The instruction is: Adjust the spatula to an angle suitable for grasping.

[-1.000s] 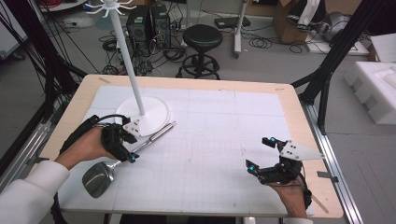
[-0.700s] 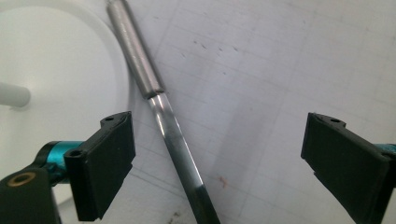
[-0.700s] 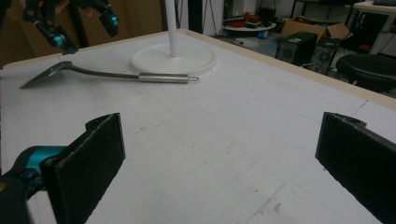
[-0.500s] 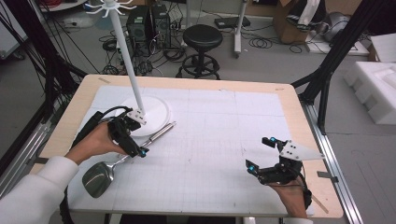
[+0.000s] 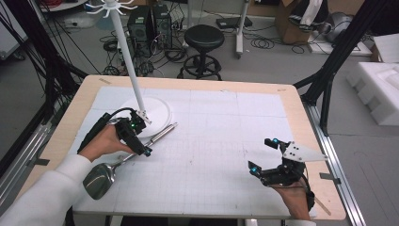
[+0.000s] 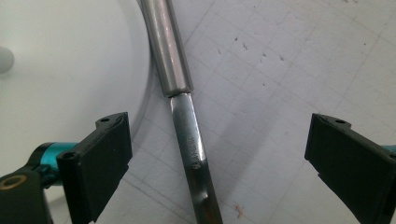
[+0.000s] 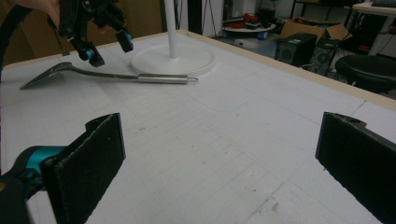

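Note:
A metal spatula [image 5: 99, 180] lies on the white grid mat, its blade toward the front left and its round handle [image 5: 165, 131] resting against the white stand's disc base [image 5: 157, 113]. My left gripper [image 5: 141, 136] hovers open right over the spatula's shank. In the left gripper view the shank [image 6: 189, 140] runs between the two wide-apart jaws of that gripper [image 6: 224, 165], untouched. My right gripper [image 5: 261, 154] rests open near the front right and holds nothing. The right gripper view shows its own jaws [image 7: 219, 172], with the spatula [image 7: 116, 75] and left gripper [image 7: 108, 46] far off.
The stand's thin white pole [image 5: 128, 52] rises from the base with hooks at its top. The mat [image 5: 221, 141] lies on a wooden table [image 5: 301, 113]. A black stool [image 5: 203, 40] and computer cases stand on the floor beyond the far edge.
My left gripper has slid forward and right along the spatula, from near the blade end to over the shank beside the stand base. The right gripper has stayed still.

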